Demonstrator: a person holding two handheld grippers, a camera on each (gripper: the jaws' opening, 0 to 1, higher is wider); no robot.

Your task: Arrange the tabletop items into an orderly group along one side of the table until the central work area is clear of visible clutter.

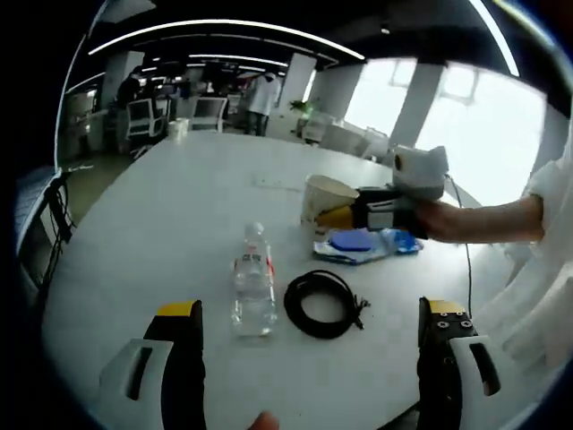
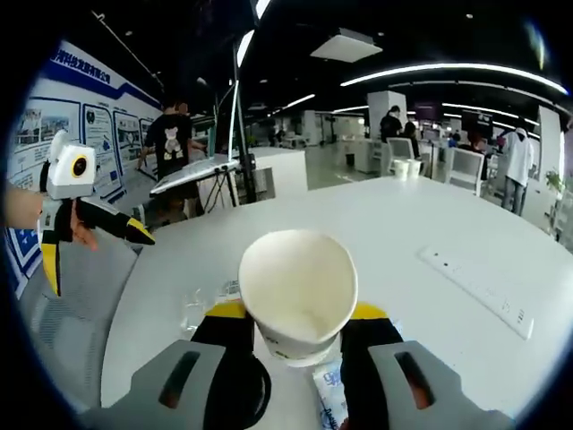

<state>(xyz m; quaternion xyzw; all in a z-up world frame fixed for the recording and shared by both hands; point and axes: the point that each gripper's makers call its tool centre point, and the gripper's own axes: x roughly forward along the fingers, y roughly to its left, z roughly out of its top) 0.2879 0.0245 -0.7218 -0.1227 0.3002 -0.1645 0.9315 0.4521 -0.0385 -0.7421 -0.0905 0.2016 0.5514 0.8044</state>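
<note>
Paper cup sits clamped in the right gripper above the table — relocation under way; next, set it edgeward. Left gripper hovers agape over bottle and cable coil.

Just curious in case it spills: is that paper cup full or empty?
Empty. In the right gripper view the paper cup tilts its mouth toward the camera, showing a bare white inside.

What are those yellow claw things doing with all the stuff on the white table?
A person is tidying the white table with two handheld grippers. The right gripper is shut on a paper cup, squeezing its sides. The left gripper is open, pointing at a plastic water bottle and a coiled black cable. A blue wipes packet lies beside the cup.
</note>
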